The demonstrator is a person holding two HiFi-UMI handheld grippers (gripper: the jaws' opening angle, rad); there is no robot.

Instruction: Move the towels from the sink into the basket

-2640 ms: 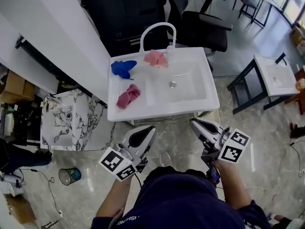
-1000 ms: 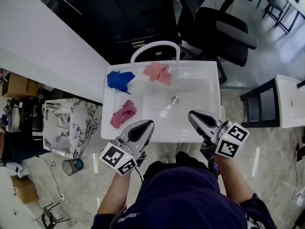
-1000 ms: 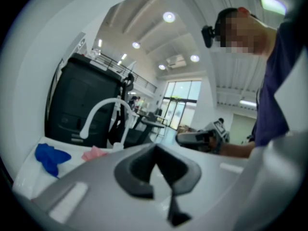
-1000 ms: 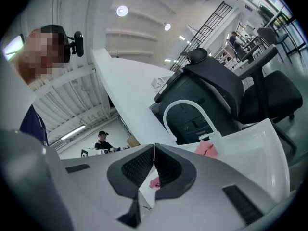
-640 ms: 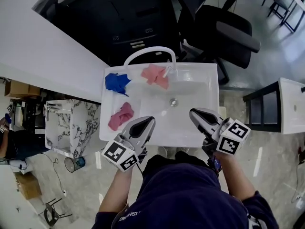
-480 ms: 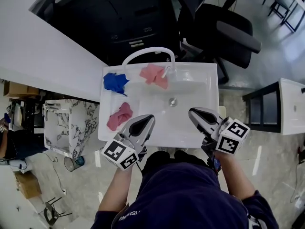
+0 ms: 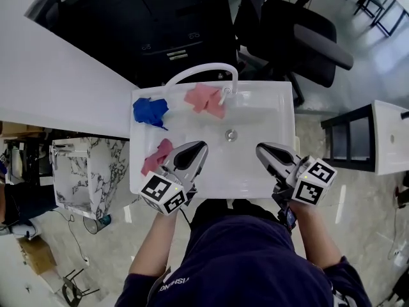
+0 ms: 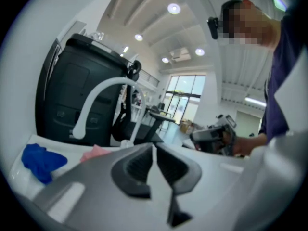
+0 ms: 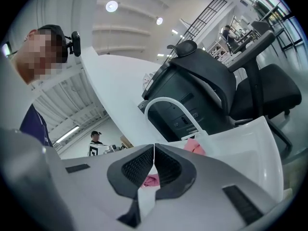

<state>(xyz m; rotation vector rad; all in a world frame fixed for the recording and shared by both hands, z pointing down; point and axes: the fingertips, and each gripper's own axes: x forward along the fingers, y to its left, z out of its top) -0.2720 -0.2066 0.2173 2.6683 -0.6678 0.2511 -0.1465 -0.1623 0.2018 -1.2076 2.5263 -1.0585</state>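
Three towels lie in the white sink [image 7: 281, 117]: a blue one [image 7: 150, 110] at the back left, a light pink one [image 7: 206, 99] under the arched faucet [image 7: 198, 74], and a darker pink one [image 7: 156, 157] at the front left. My left gripper [image 7: 197, 148] is shut and empty over the sink's front edge, just right of the darker pink towel. My right gripper [image 7: 262, 150] is shut and empty over the front right. The left gripper view shows the blue towel [image 8: 41, 160] beyond the shut left gripper [image 8: 154, 146]. In the right gripper view the right gripper [image 9: 154, 148] points toward the light pink towel [image 9: 195, 147]. No basket is in view.
A black cabinet [image 7: 160, 24] and a black office chair [image 7: 300, 24] stand behind the sink. A marble-patterned basin [image 7: 77, 174] sits to the left, a dark frame [image 7: 348, 139] and a white table [image 7: 391, 136] to the right. A drain [image 7: 231, 134] marks the bowl's middle.
The view has closed in on the sink; both grippers now hang over its front edge instead of short of it. Jaws stayed shut and the towels have not moved.
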